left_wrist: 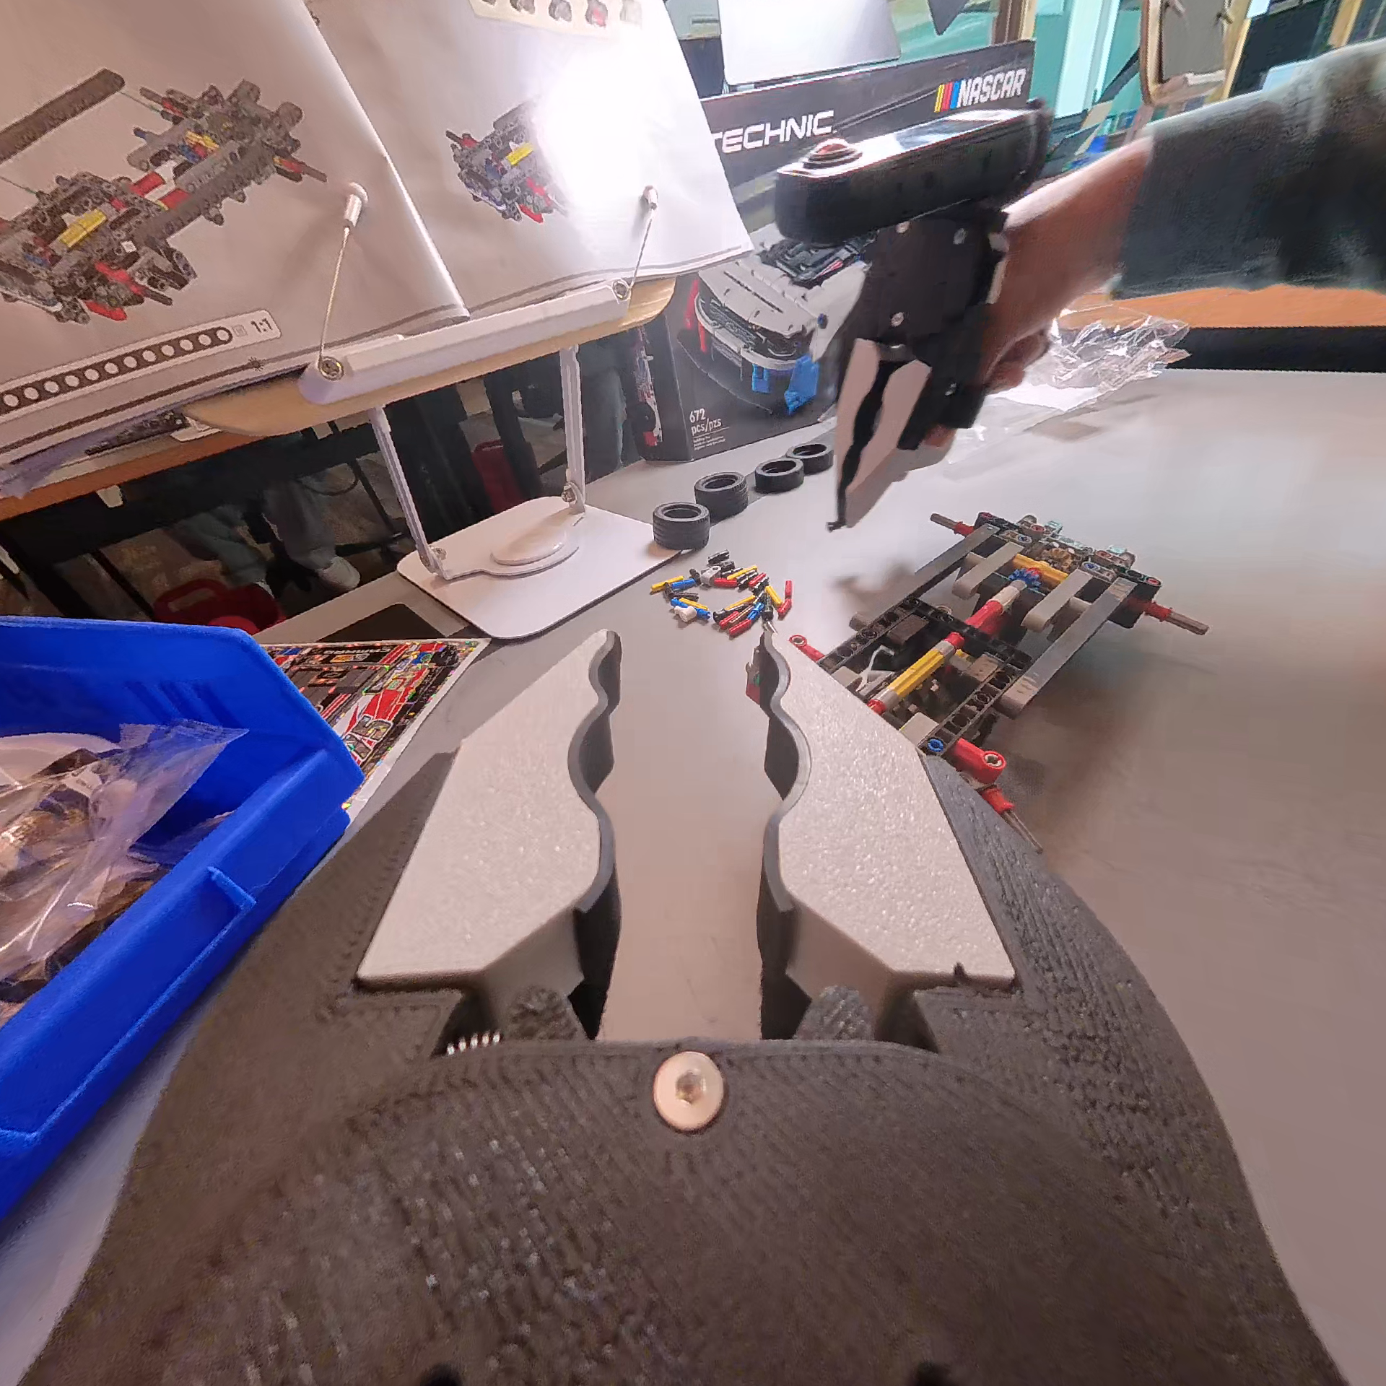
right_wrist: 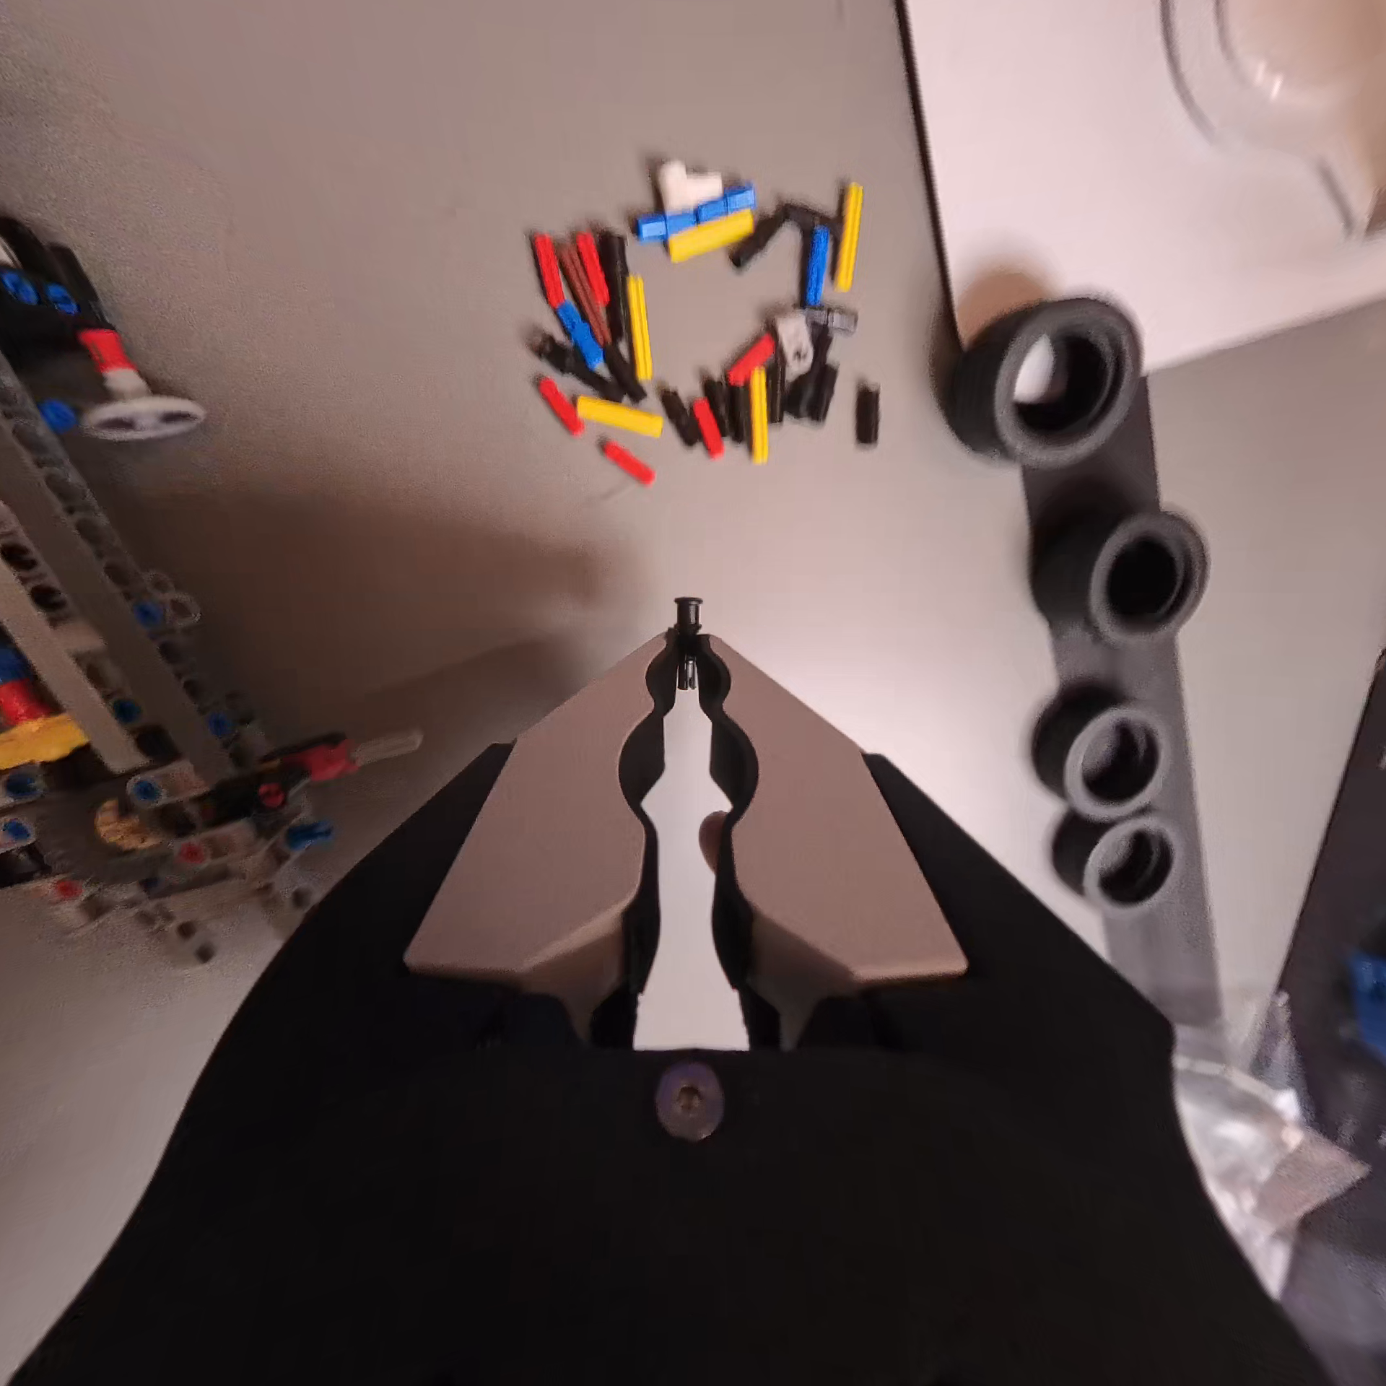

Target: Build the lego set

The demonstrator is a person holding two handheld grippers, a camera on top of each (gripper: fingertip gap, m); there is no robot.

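Black pin (right_wrist: 686, 637) pinched by right gripper (right_wrist: 686, 652), right view only | left gripper (left_wrist: 690, 652) spread

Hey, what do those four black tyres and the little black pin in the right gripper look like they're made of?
The tyres look like soft rubber: matte dark grey-black, with ribbed tread on the nearest and no sharp glints. The black pin pinched at the right gripper tips looks like hard moulded plastic, smooth with a crisp flanged end; its finish is too small to judge.
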